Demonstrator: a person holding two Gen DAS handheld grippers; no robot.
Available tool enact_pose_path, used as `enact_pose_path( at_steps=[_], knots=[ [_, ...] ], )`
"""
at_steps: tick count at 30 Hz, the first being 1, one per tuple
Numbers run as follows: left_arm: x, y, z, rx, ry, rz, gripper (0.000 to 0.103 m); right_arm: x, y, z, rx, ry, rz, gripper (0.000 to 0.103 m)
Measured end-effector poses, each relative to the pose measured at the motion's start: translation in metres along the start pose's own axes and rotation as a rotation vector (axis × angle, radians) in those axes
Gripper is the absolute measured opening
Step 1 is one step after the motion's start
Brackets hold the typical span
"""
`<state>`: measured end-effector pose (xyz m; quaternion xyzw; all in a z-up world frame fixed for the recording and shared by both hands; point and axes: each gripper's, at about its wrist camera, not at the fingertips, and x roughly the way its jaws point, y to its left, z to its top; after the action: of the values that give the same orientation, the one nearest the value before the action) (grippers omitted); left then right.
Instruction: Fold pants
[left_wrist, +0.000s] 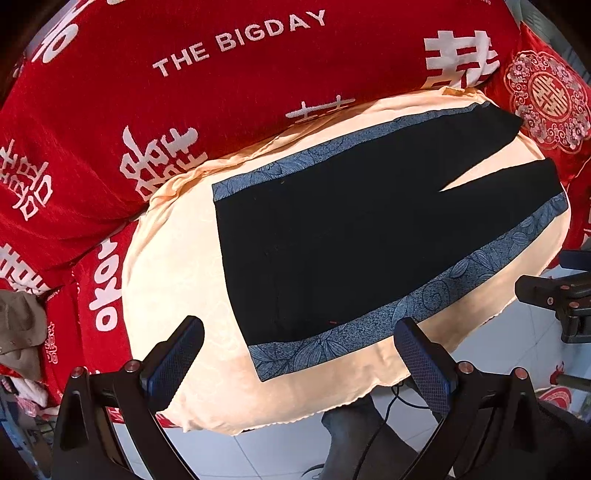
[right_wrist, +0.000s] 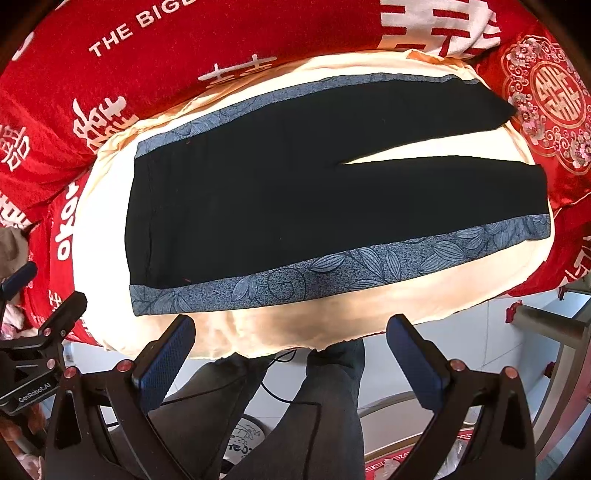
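A red bedcover (left_wrist: 110, 110) with white characters and the words THE BIGDAY fills the frame from 9 round to 3 o'clock in both wrist views. On it lies a cream cushion (left_wrist: 177, 288), a broad pale pad whose near edge overhangs a white tiled floor (left_wrist: 498, 347).

The pants (left_wrist: 332, 236) lie flat on the cushion — black, with a blue leaf-printed band along each outer side. In the right wrist view the pants (right_wrist: 277, 206) have the waist at 9 o'clock and the two legs running toward 3 o'clock, a narrow wedge of cream showing between them. They look unfolded, with no crease across them.

At 6 o'clock in the right wrist view stand the person's legs (right_wrist: 317, 398) in dark grey trousers, a thin black cable (right_wrist: 288, 400) trailing over them.

The left gripper (left_wrist: 299, 354) hovers over the cushion's near edge, by the waist corner of the near band, jaws wide apart and holding nothing. The right gripper (right_wrist: 291, 354) hangs just off the cushion's near edge, below the near band, jaws likewise spread and empty. Whether either finger brushes the cushion is hard to tell through the fisheye.

A gold medallion pillow (right_wrist: 554, 96) sits at 2 o'clock.
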<state>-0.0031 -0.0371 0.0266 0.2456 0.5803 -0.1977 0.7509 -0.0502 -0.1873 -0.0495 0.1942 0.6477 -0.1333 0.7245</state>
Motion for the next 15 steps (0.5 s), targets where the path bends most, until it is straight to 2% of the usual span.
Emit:
enact_pose_path(
  at_steps=[15],
  knots=[
    [0.001, -0.005, 0.014, 0.011, 0.013, 0.025, 0.103, 0.002, -0.012, 0.011, 0.035, 0.009, 0.029, 0.103]
  ],
)
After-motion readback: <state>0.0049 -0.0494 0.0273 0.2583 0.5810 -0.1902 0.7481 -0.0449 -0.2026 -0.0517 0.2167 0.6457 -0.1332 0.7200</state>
